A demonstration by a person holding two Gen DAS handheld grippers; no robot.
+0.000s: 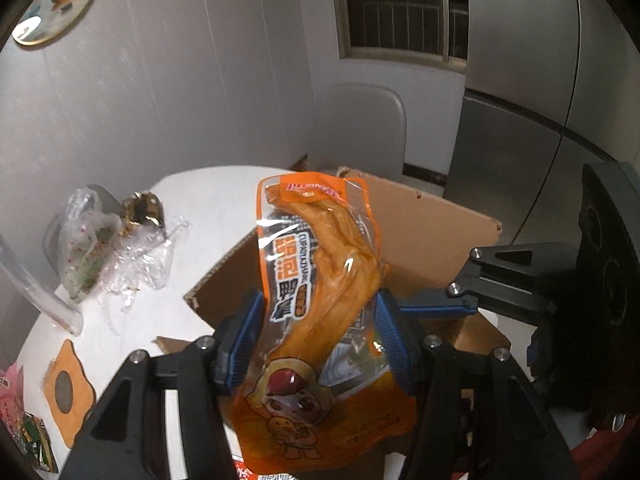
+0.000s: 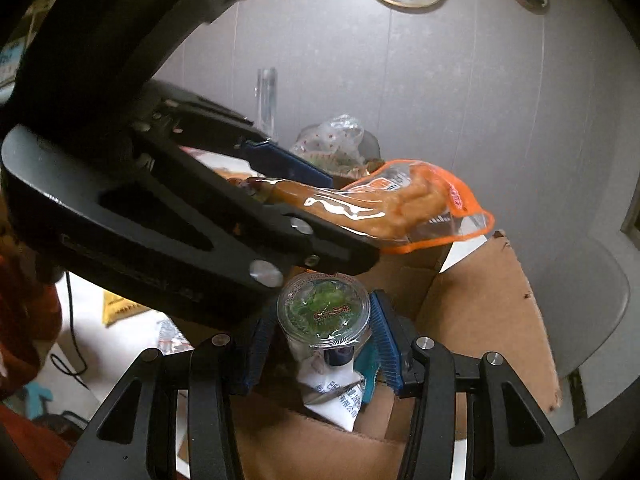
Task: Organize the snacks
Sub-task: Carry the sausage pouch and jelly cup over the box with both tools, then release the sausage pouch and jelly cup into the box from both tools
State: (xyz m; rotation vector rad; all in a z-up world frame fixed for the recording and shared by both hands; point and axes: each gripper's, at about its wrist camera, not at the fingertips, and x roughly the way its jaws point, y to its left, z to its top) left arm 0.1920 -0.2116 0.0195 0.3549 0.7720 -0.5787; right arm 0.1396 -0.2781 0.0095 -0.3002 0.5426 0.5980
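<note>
**Both jaws loaded over the box**

Jaws of the left gripper (image 1: 316, 336) pinch an orange pouch (image 1: 320, 280) across its middle, blue pads pressed on both sides; the pouch juts up and forward over the open box (image 1: 424, 220). Its lower end is cut off by the frame edge. The right gripper (image 2: 324, 340) clamps a small clear cup (image 2: 324, 308) with a green-printed lid, held above the box interior. Below the cup lies a white packet (image 2: 332, 392), partly hidden, its print too small to read.

In the right wrist view the left gripper's black body fills the upper left and hides much of the table behind it; the pouch sticks out past its tip, just above the cup.

Beyond the box, the white table (image 1: 208, 196) carries crumpled clear wrap (image 1: 136, 264), a dotted bag (image 1: 80, 256) and a gold-foil item (image 1: 142, 210). An orange coaster (image 1: 66, 392) lies nearer, by the left edge, with blurred packets at the corner.

Farther back stand a pale chair (image 1: 360, 128), grey panelled wall with a round plate (image 1: 56, 0), a barred window (image 1: 404, 24) and a steel fridge (image 1: 520, 100).
</note>
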